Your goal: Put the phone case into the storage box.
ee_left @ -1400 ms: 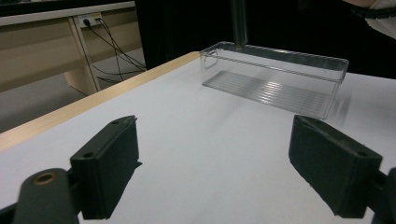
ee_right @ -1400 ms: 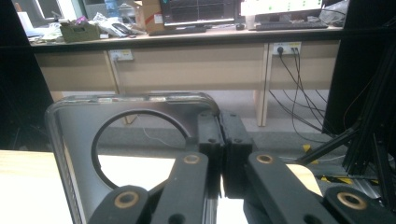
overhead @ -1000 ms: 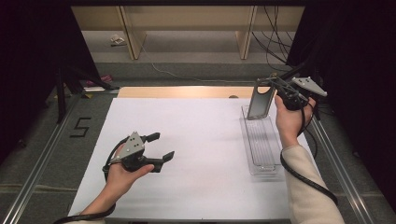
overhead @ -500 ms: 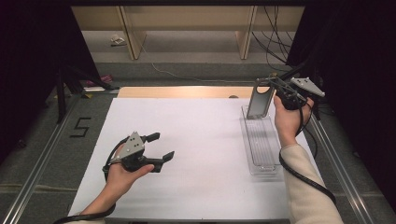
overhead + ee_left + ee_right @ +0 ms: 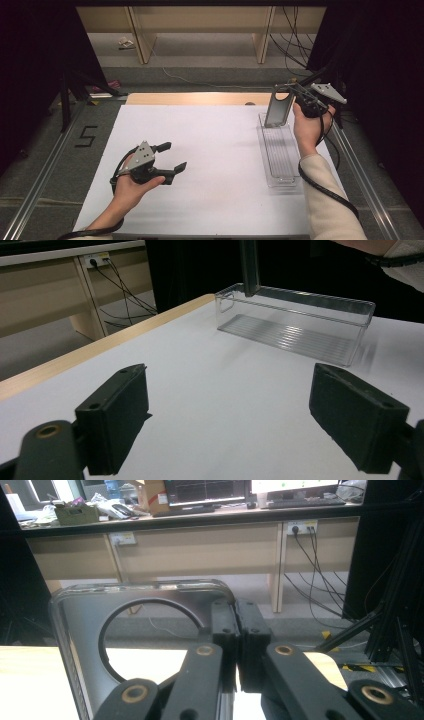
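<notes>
A clear plastic bin (image 5: 278, 159) lies lengthwise on the right side of the white table top (image 5: 215, 150). At its far end a grey plate with a round hole (image 5: 278, 108) stands upright, lower edge inside the bin. My right gripper (image 5: 290, 95) is shut on the plate's top right corner; in the right gripper view the jaws (image 5: 235, 630) pinch the plate (image 5: 82, 625) beside its hole. My left gripper (image 5: 175, 156) rests low over the table at front left, open, nothing between its pads (image 5: 116, 420). Beyond them lie the bin (image 5: 300, 325) and the plate's lower part (image 5: 248, 270).
A wooden strip (image 5: 200, 98) borders the table's far edge. Metal rails (image 5: 45, 165) run along both sides, with a "5" marked on the floor mat (image 5: 86, 136) at left. Cables (image 5: 295, 30) hang behind the table at right.
</notes>
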Demonstrator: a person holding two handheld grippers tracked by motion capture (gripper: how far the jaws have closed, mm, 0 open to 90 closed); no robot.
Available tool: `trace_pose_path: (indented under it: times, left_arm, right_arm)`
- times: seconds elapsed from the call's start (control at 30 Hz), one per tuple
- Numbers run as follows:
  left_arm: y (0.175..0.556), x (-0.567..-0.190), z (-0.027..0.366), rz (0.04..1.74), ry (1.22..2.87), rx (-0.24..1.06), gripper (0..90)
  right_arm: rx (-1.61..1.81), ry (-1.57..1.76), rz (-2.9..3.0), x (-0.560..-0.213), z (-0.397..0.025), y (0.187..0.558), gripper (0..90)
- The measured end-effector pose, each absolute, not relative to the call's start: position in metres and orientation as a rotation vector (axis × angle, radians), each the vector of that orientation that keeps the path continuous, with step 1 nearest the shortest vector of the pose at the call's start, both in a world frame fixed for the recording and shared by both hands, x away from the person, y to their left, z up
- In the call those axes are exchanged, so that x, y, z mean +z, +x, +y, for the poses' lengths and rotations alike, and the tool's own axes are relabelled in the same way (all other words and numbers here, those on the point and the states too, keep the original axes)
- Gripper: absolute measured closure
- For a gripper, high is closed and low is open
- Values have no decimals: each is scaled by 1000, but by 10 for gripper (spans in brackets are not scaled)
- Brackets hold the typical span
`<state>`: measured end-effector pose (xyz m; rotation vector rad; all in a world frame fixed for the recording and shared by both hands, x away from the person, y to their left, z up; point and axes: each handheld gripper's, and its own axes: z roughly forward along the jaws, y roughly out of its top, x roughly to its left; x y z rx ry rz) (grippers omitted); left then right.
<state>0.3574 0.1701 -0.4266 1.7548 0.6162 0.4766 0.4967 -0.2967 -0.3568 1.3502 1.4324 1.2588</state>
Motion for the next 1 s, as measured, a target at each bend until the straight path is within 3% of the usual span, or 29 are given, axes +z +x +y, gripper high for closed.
trace_pose_path:
  times: [1.0]
  left_arm:
    - [358, -427, 170, 619, 1757, 478, 159]
  right_arm:
    - [1241, 1368, 1440, -367, -295, 506, 887]
